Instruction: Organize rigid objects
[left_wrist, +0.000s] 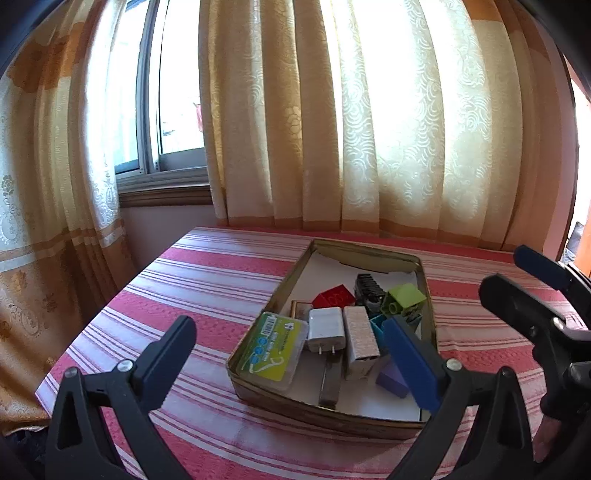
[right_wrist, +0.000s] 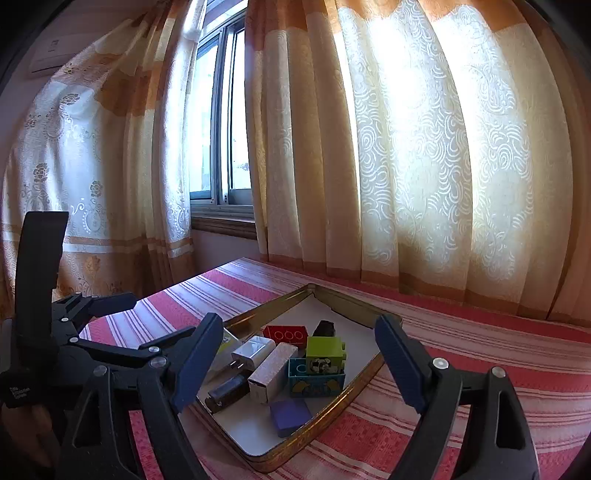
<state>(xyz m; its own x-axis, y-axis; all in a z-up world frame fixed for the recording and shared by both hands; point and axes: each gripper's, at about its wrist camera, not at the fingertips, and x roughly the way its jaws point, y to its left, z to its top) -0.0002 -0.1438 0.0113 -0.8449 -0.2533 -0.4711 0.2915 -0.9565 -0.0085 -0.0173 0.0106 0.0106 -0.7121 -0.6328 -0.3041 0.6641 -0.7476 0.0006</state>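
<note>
A gold metal tray sits on the striped table and holds several objects: a green-labelled plastic case, a white charger, a silver box, a red brick, a lime brick, a purple block and a dark bar. My left gripper is open and empty, in front of the tray. My right gripper is open and empty above the tray's near side; it also shows in the left wrist view.
The table wears a red and white striped cloth. Cream curtains and a window stand right behind the table's far edge. The table's left edge drops off beside a curtain.
</note>
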